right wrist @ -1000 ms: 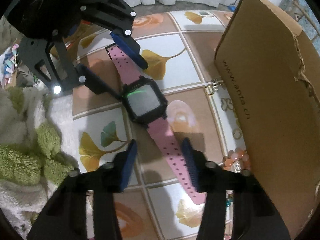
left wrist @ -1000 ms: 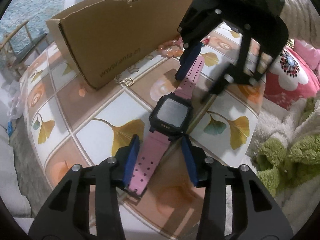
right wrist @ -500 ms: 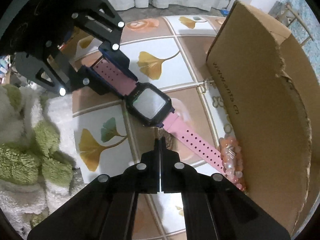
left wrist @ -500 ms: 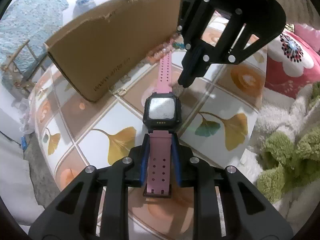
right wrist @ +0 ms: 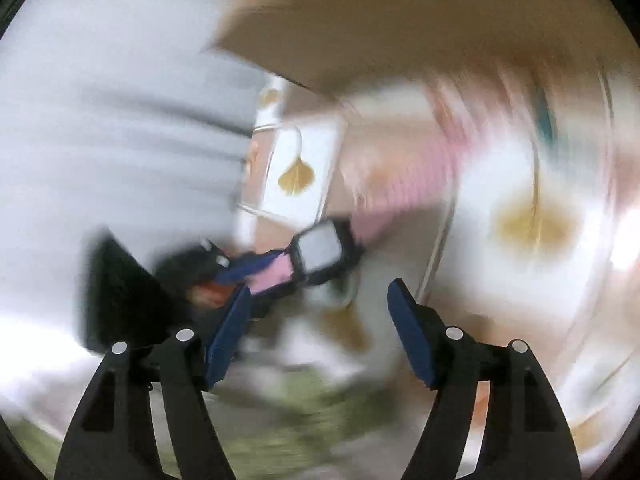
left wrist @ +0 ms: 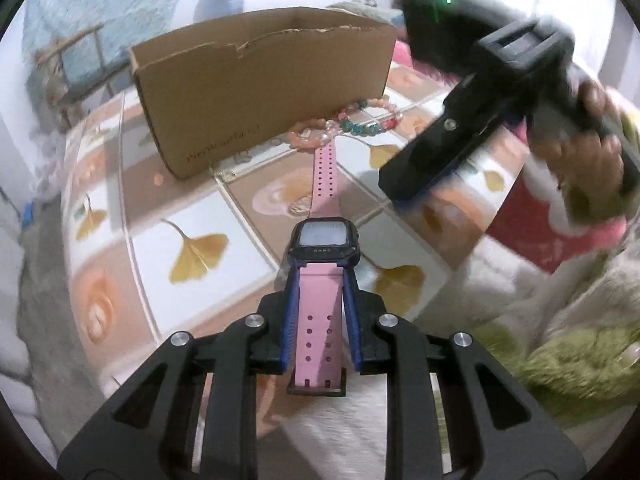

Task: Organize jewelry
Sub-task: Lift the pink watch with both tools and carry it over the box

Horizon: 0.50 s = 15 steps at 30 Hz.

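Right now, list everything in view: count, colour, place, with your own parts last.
watch: one, pink strap with black case, near strap end clamped in the left claw, far strap end reaching the bracelets
cardboard box: one, brown, open top, behind the watch
bead bracelets: a cluster, count unclear, peach and multicoloured, at the box's front corner
tablecloth: one, tiled ginkgo-leaf print, under everything
green plush fabric: one, green, lower right
left claw: one, black with blue pads, shut on the strap
right claw: one, black with blue pads, open, blurred

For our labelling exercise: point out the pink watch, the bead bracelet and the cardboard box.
pink watch (left wrist: 322, 236), left wrist view, screen.
bead bracelet (left wrist: 362, 127), left wrist view, teal beads.
cardboard box (left wrist: 264, 80), left wrist view, front wall.
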Available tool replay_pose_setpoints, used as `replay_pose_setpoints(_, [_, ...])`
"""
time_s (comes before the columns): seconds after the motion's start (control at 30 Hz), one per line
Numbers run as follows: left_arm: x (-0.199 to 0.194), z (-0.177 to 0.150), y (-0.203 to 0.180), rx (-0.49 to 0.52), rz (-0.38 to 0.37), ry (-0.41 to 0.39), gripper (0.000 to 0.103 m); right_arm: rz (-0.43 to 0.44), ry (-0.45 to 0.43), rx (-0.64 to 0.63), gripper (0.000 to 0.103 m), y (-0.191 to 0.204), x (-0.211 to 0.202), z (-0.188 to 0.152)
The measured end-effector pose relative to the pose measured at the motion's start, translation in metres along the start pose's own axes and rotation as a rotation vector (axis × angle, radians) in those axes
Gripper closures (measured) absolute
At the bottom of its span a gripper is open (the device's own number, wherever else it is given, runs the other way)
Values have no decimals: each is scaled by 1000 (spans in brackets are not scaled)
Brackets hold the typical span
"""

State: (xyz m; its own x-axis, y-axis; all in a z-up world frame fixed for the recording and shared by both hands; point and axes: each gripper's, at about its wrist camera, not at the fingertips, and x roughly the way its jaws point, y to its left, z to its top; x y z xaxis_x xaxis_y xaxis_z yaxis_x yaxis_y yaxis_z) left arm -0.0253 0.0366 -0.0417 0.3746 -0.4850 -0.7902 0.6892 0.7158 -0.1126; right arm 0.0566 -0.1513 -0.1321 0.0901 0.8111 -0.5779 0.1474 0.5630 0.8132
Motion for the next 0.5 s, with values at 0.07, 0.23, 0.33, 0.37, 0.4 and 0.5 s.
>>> replay_pose_setpoints(0.07, [-3, -2, -2, -30, -15, -6, 83, 85, -3, 118, 34, -19, 10, -13])
replay_pose_setpoints(0.23, [-11, -4, -9, -55, -33, -18, 83, 162, -51, 180, 34, -17, 13, -24])
replay_pose_setpoints(0.33, [-17, -6, -17, -53, -38, -29, 83, 171, -48, 226, 46, -18, 22, -23])
replay_pose_setpoints(0.37, [-19, -7, -19, -49, -32, -33, 83, 169, -48, 245, 51, -20, 26, -25])
replay_pose_setpoints(0.4, [-19, -7, -22, -43, -27, -34, 83, 169, -50, 250, 57, -23, 28, -25])
replay_pose_setpoints(0.5, [-21, -10, -26, -52, -28, -37, 83, 187, -63, 274, 70, -30, 32, -32])
